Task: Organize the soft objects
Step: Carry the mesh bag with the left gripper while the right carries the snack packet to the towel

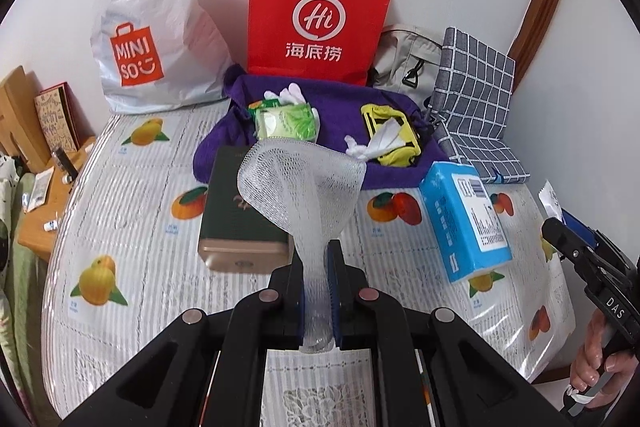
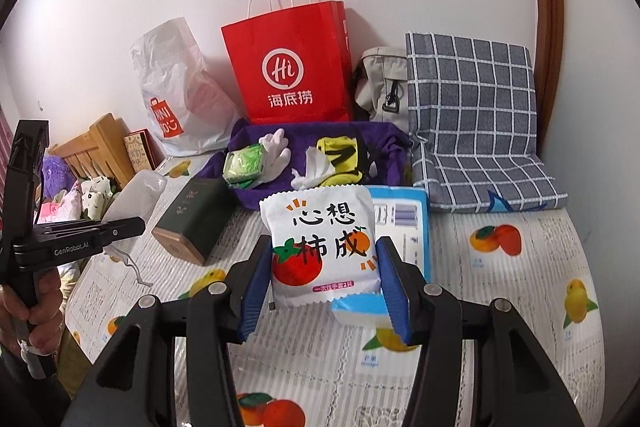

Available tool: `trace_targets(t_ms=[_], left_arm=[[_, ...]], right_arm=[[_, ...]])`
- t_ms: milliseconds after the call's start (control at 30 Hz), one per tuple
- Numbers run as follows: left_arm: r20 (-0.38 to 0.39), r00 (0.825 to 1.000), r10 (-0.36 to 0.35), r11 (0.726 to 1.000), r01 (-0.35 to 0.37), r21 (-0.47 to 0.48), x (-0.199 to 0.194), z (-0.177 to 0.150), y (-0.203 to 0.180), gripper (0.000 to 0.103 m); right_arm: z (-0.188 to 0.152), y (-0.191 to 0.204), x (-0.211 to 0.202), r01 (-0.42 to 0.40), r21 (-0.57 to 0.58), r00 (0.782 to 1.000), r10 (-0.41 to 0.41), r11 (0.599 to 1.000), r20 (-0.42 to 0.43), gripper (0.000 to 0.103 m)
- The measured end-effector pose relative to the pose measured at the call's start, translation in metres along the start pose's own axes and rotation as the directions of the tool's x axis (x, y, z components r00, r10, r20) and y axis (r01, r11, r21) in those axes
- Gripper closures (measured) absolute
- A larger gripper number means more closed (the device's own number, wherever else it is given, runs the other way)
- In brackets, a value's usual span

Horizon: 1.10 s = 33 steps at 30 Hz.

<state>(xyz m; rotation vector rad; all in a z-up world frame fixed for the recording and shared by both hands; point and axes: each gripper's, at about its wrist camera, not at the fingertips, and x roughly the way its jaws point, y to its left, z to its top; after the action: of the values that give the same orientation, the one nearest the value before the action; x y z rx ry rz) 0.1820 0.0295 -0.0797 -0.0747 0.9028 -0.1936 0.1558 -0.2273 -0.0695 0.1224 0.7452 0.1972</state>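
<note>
Tools both full: left tool [image 1: 316,291] squeezes white net [image 1: 300,179], right tool [image 2: 325,281] pinches snack pack [image 2: 320,243]. Go slow, drop both soft on purple cloth [image 1: 336,99], squeeze gently.

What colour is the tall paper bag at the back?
The paper bag is red with white handles and a white logo; the left wrist view shows it best.

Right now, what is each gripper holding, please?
Left gripper: closed on the white foam net sleeve.
Right gripper: closed on the white persimmon packet.
</note>
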Motion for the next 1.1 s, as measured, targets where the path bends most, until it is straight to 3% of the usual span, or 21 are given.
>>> trace_targets(t_ms=[1100], left_arm=[[0.086, 0.996, 0.024, 1.0, -0.025, 0.0, 0.013, 0.079, 0.006, 0.094]], right_arm=[[0.073, -0.013, 0.043, 0.002, -0.024, 0.997, 0.0, 1.0, 0.08, 0.052]])
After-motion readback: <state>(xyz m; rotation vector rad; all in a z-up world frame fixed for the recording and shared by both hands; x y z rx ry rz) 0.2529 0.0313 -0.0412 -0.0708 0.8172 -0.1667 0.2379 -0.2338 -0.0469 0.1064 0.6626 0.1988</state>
